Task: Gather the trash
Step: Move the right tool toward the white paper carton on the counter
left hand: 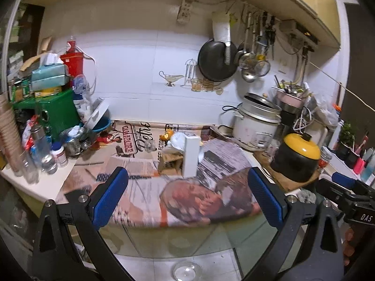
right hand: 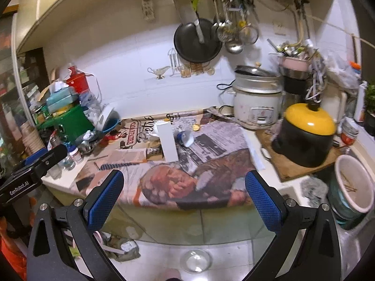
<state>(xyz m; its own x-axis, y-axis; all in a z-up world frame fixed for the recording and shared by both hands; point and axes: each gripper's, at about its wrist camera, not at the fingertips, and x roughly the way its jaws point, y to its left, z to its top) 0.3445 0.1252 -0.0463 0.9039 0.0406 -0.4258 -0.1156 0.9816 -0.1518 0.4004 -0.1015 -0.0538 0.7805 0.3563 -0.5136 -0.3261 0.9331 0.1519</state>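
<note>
A small heap of trash lies mid-counter on the printed newspaper sheets (left hand: 145, 187): a tall white box (left hand: 191, 155), crumpled white plastic (left hand: 177, 141), a brown cardboard piece (left hand: 168, 162) and an orange scrap (left hand: 167, 134). The right wrist view shows the white box (right hand: 166, 140), a blue-and-white cup on its side (right hand: 185, 138) and a yellow bit (right hand: 196, 127). My left gripper (left hand: 187, 194) is open and empty, short of the counter's front edge. My right gripper (right hand: 185, 194) is open and empty, also before the edge. The right gripper also shows in the left wrist view (left hand: 346, 187).
A black pot with a yellow lid (right hand: 307, 135) sits on a wooden board at right, a white rice cooker (right hand: 256, 103) behind it. A green crate (left hand: 54, 112), bottles and jars crowd the left. A pink basket (right hand: 354, 182) stands at right. A glass bowl (right hand: 195, 261) lies on the floor.
</note>
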